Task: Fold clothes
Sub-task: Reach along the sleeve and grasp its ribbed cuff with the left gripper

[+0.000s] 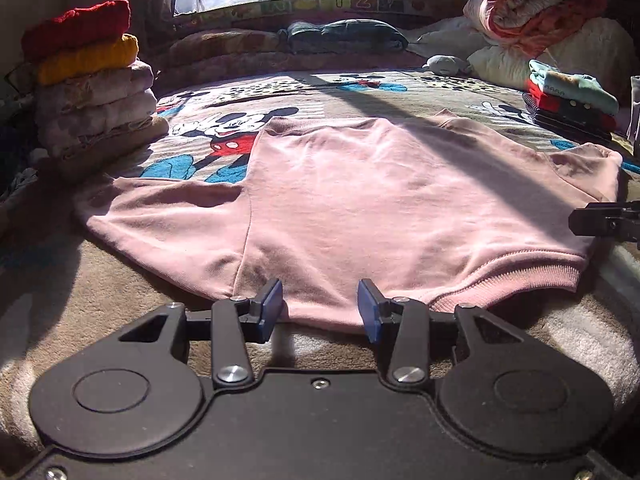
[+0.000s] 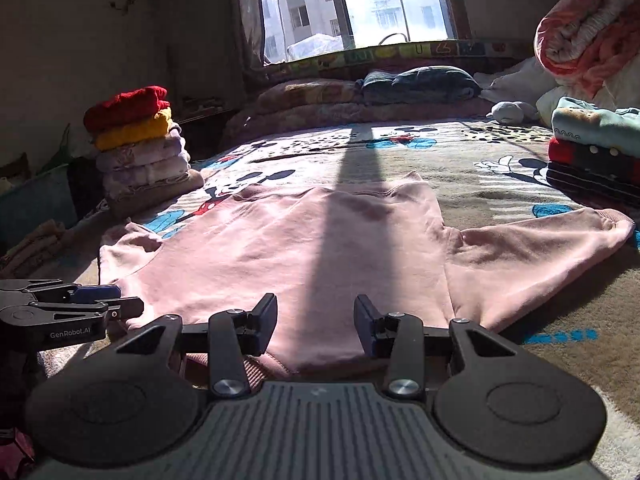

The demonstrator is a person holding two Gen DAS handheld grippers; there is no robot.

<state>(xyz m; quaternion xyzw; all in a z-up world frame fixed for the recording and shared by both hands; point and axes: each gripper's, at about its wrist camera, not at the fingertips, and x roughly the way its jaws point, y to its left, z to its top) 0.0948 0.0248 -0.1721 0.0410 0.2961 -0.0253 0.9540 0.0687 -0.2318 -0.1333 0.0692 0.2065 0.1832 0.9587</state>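
Pink sweatshirt [image 1: 360,200] is spread flat on the bed [image 2: 520,160], both sleeves out, ribbed hem nearest the tools. Left tool [image 1: 320,306] and right tool [image 2: 316,324] are held just over the hem, jaws apart, nothing gripped. Judged step: hem or side grasp for a fold. "GenRobot.AI" is read on the left tool.

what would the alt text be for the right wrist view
A pink sweatshirt lies spread flat on a cartoon-print bedspread, with the open right gripper poised at its near hem. The left gripper sits at the left edge, and folded clothes stacks flank the bed.
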